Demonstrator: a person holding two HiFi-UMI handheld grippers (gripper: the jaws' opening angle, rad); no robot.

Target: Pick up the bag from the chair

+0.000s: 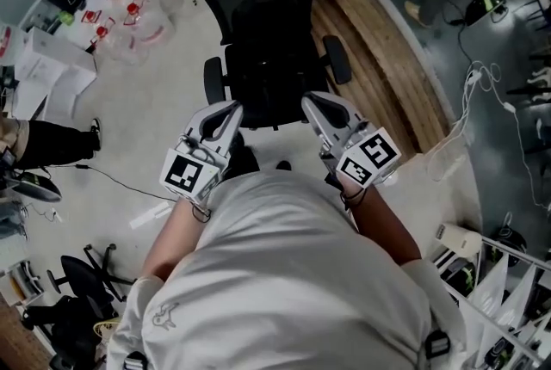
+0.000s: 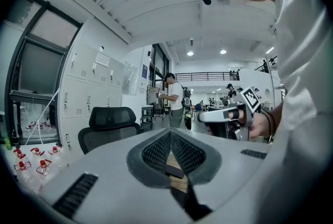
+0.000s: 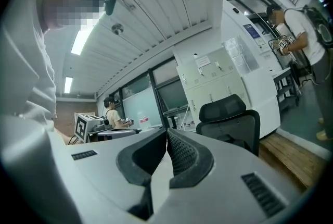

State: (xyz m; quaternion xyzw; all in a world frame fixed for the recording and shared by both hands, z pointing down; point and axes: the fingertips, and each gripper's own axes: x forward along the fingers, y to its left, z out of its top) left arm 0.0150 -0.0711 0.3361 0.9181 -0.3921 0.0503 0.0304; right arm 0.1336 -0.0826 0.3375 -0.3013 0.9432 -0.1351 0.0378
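A black office chair stands just ahead of me in the head view, and its dark seat shows no bag that I can make out. My left gripper and right gripper are held side by side at the seat's near edge, both pointing at the chair. The left gripper has its jaws shut and empty, with the chair off to its left. The right gripper also has its jaws together and empty, with the chair to its right.
Clear bottles with red caps stand on the floor at the left, beside papers. A wooden floor strip curves along the chair's right. Another black chair is at the lower left. A person stands farther off by a workbench.
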